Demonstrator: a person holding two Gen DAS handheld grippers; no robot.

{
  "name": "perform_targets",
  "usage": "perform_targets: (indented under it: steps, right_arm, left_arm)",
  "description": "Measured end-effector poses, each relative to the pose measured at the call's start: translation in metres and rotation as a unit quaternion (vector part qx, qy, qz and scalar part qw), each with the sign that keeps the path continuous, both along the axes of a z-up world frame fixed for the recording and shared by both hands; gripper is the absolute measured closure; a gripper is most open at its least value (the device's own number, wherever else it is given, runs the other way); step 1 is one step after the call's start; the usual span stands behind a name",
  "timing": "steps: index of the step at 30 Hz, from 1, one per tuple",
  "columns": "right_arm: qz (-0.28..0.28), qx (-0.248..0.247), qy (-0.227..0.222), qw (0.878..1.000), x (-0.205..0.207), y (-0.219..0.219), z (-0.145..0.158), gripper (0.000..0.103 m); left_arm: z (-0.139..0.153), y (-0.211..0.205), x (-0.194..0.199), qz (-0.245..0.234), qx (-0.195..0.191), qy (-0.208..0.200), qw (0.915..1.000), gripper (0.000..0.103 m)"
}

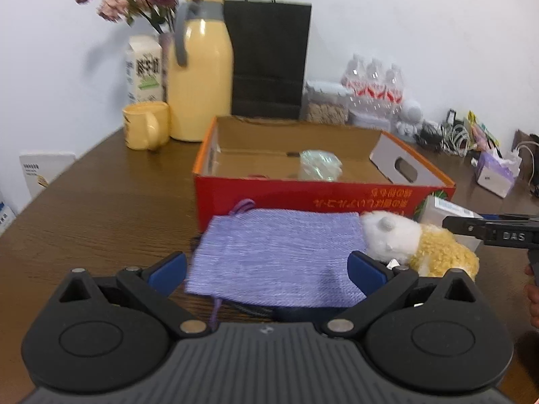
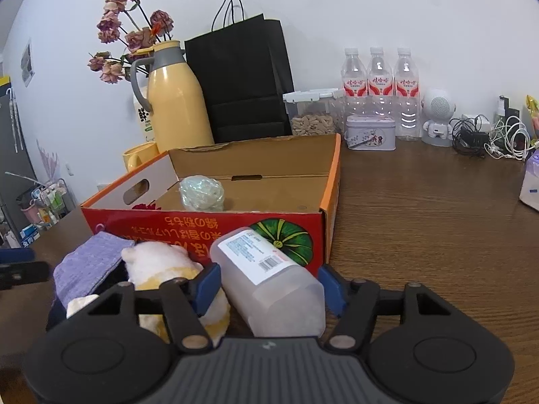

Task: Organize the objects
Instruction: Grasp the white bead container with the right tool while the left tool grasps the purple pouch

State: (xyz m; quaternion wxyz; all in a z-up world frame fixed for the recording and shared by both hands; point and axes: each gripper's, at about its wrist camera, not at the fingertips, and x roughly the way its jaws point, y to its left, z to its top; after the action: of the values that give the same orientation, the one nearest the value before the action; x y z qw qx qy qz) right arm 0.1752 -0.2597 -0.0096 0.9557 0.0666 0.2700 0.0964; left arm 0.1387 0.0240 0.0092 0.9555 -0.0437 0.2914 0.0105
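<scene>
A purple knitted pouch lies flat on the wooden table in front of an open red cardboard box. My left gripper is open, one blue pad on each side of the pouch's near end. To the pouch's right lies a white and yellow plush toy. In the right wrist view a translucent plastic bottle with a white label lies on its side against the box. My right gripper has both pads against the bottle's sides. A crumpled clear wrap sits inside the box.
Behind the box stand a yellow thermos, a yellow mug, a black paper bag, a milk carton and dried flowers. Back right are three water bottles, a seed container, a tin, a white speaker figure and cables.
</scene>
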Motion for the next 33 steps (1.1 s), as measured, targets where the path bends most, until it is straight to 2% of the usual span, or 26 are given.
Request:
perform_targets:
  steps: [8, 11, 13, 15, 21, 27, 33]
  right_arm:
    - [-0.015, -0.008, -0.022, 1.0, -0.022, 0.004, -0.003, 0.057]
    - [-0.019, -0.019, -0.031, 0.999, -0.029, 0.007, -0.004, 0.059]
    - [-0.02, -0.028, -0.034, 0.999, -0.032, 0.01, -0.005, 0.06]
    - [-0.02, -0.033, -0.035, 0.999, -0.033, 0.012, -0.006, 0.06]
    - [-0.025, -0.042, -0.039, 0.998, -0.036, 0.015, -0.006, 0.06]
    - [-0.031, -0.047, -0.043, 0.997, -0.044, 0.019, -0.007, 0.06]
    - [-0.038, -0.046, -0.051, 0.997, -0.054, 0.022, -0.006, 0.061]
  left_arm:
    - [-0.022, -0.004, 0.024, 0.007, -0.025, 0.029, 0.9992, 0.002]
    - [-0.023, -0.004, 0.019, 0.009, -0.025, 0.017, 0.9995, 0.019]
    - [-0.021, -0.004, 0.015, 0.009, -0.021, 0.006, 0.9997, 0.044]
    - [-0.019, -0.005, 0.011, 0.001, -0.025, 0.001, 0.9997, 0.061]
    - [-0.016, -0.015, 0.004, 0.005, 0.016, -0.014, 0.9998, 0.087]
    - [-0.013, -0.018, 0.0, 0.004, 0.029, -0.018, 0.9994, 0.098]
    - [-0.006, -0.017, -0.007, 0.003, 0.025, -0.028, 0.9993, 0.099]
